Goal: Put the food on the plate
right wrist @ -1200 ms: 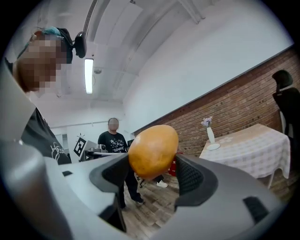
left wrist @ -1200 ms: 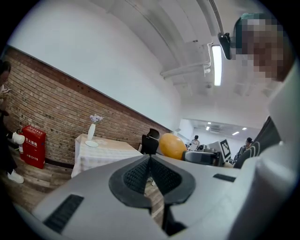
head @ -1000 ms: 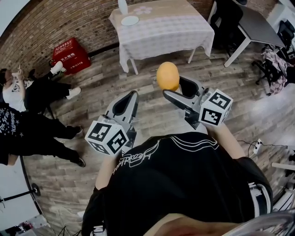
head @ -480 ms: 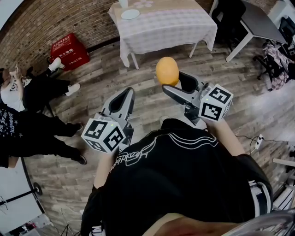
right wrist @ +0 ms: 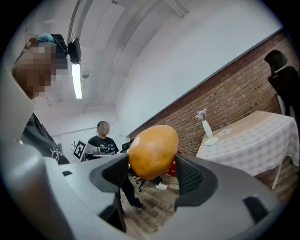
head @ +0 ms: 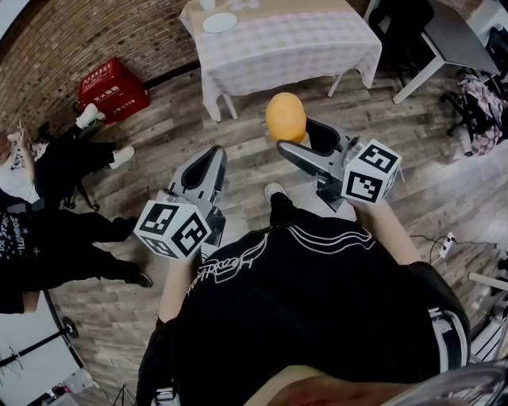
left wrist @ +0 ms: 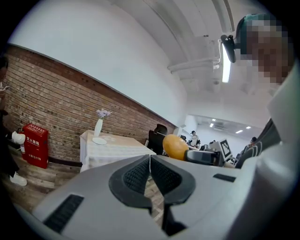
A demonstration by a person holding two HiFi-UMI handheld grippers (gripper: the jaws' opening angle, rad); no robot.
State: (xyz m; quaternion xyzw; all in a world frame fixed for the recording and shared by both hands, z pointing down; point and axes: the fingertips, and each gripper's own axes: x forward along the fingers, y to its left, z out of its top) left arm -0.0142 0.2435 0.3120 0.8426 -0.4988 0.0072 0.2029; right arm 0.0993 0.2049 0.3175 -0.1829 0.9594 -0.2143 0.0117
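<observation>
An orange-yellow, egg-shaped piece of food point(head: 286, 116) is held in the air over the wooden floor, with my right gripper point(head: 295, 136) shut on it. In the right gripper view the food point(right wrist: 152, 151) sits between the two dark pads point(right wrist: 193, 176). My left gripper point(head: 208, 161) is level with it at the left, its jaws shut together on nothing point(left wrist: 150, 161). A small white plate point(head: 220, 22) lies on the far table point(head: 294, 47) beside a white vase point(left wrist: 97, 127), well ahead of both grippers.
A checked cloth covers the table. A red crate point(head: 111, 89) stands by the brick wall at the left. People in black point(head: 55, 214) are at the left. A grey desk point(head: 444, 40) and a black chair point(head: 401, 24) are at the far right.
The table, plate and crate have drifted up and left in the head view, and a shoe now shows below the grippers. The right gripper still holds the food; the left cube has sunk slightly left.
</observation>
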